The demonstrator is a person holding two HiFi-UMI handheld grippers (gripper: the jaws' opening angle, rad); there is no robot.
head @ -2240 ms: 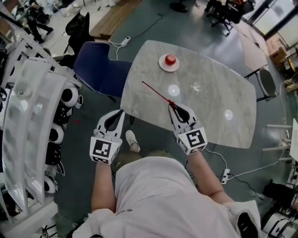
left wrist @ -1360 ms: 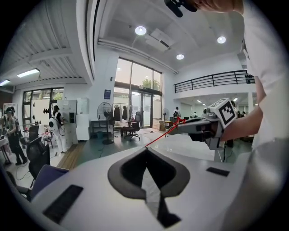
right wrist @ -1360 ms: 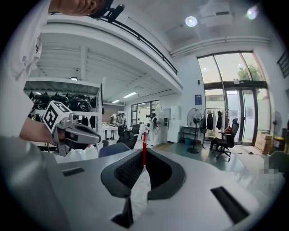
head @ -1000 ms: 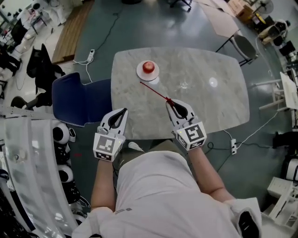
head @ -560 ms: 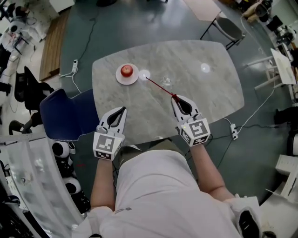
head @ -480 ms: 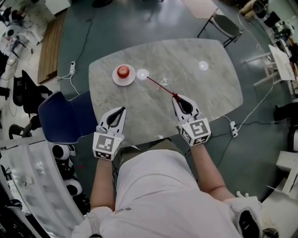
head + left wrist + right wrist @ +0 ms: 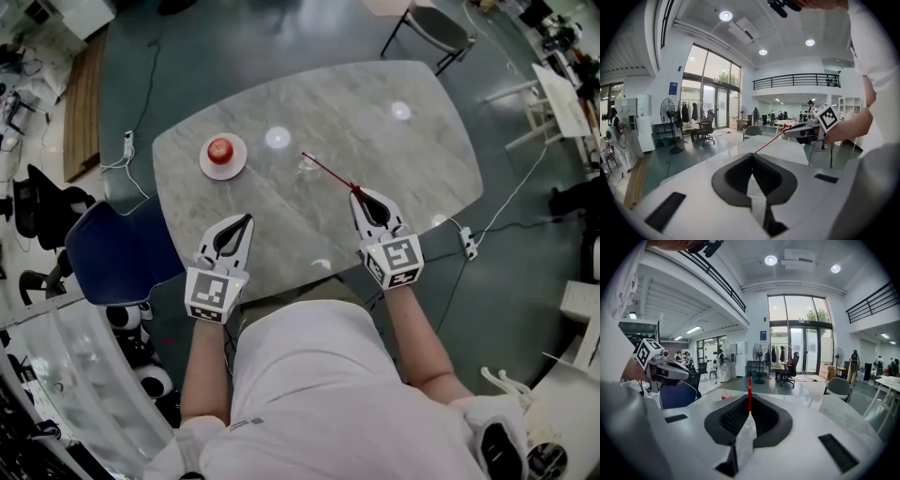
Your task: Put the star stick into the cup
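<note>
A thin red star stick (image 7: 330,172) is held in my right gripper (image 7: 358,193), which is shut on its near end. The stick slants up-left over the marble table (image 7: 412,159), and its far tip lies right by a small clear cup (image 7: 307,167) that shows only faintly. In the right gripper view the stick (image 7: 750,394) stands straight out between the closed jaws. My left gripper (image 7: 247,219) hangs over the table's near left edge, shut and empty. From the left gripper view I see the stick (image 7: 768,139) and the right gripper (image 7: 806,130) off to the right.
A red apple (image 7: 220,148) sits on a small white plate (image 7: 208,165) at the table's far left. A blue chair (image 7: 117,258) stands left of the table and a grey chair (image 7: 433,21) beyond it. Cables run over the floor.
The head view has swung, so the table now lies lower and turned. The right gripper has carried the stick so its tip is now at the clear cup. The left gripper stays shut.
</note>
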